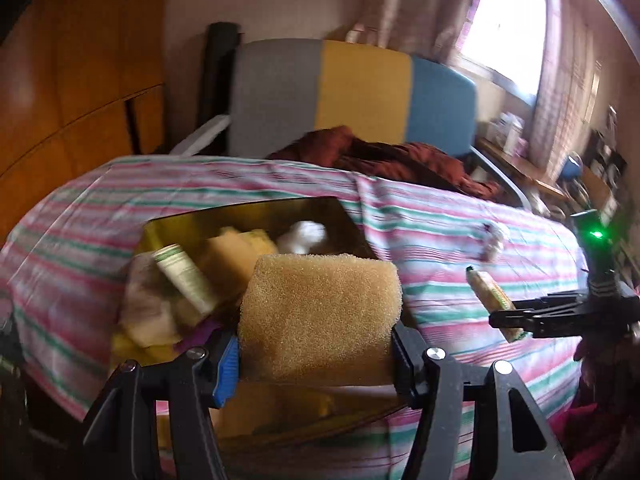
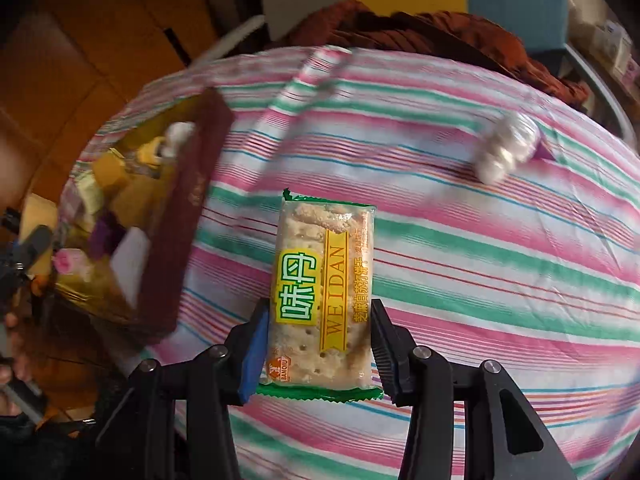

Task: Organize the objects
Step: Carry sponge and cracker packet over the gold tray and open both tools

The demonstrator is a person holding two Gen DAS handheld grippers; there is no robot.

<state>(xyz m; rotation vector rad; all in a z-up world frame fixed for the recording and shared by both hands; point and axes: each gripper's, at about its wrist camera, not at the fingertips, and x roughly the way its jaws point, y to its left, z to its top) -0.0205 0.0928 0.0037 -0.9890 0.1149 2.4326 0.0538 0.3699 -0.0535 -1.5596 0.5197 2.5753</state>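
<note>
Left wrist: one sponge in left claw; one cracker packet in right claw.

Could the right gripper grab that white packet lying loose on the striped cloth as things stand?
Probably not yet: the right gripper is shut on the cracker pack. The cloth around the white packet looks otherwise clear.

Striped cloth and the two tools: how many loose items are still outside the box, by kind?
Sponge block, held in the left tool: 1
Cracker packet, held in the right tool: 1
Clear bag of white pieces, lying on the striped cloth: 1
Total: 3 outside the box
</note>
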